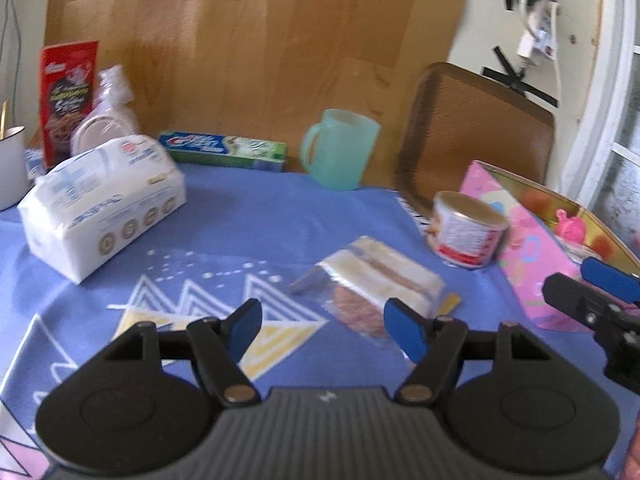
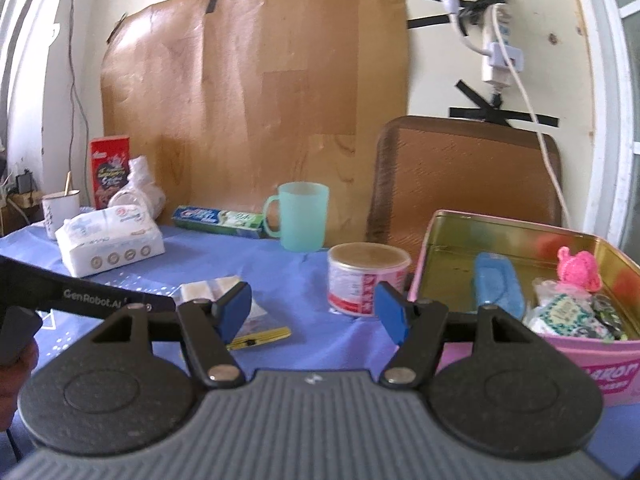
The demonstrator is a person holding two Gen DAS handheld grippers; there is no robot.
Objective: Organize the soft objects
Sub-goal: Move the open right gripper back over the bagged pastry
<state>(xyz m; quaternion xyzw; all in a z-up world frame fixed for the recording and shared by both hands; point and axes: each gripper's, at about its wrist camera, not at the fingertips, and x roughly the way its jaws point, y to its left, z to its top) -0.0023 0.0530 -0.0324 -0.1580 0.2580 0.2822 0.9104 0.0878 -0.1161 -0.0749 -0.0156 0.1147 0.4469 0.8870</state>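
A clear bag with white sponges point(image 1: 380, 276) lies on the blue cloth just ahead of my open, empty left gripper point(image 1: 324, 328); it also shows in the right wrist view point(image 2: 216, 288). A white tissue pack point(image 1: 104, 204) lies at the left, also in the right wrist view point(image 2: 110, 242). A pink tin box point(image 2: 516, 280) at the right holds a blue soft item point(image 2: 498, 284), a pink knitted toy point(image 2: 580, 268) and patterned cloth pieces point(image 2: 568, 314). My right gripper point(image 2: 314, 314) is open and empty, beside the tin; it shows in the left view point(image 1: 600, 300).
A can point(image 2: 366, 280) stands between the sponges and the tin. A teal mug point(image 1: 340, 148), a toothpaste box point(image 1: 224, 150), a red cookie box point(image 1: 68, 96), a white cup point(image 1: 10, 168) and a brown tray point(image 1: 476, 136) stand along the back wall.
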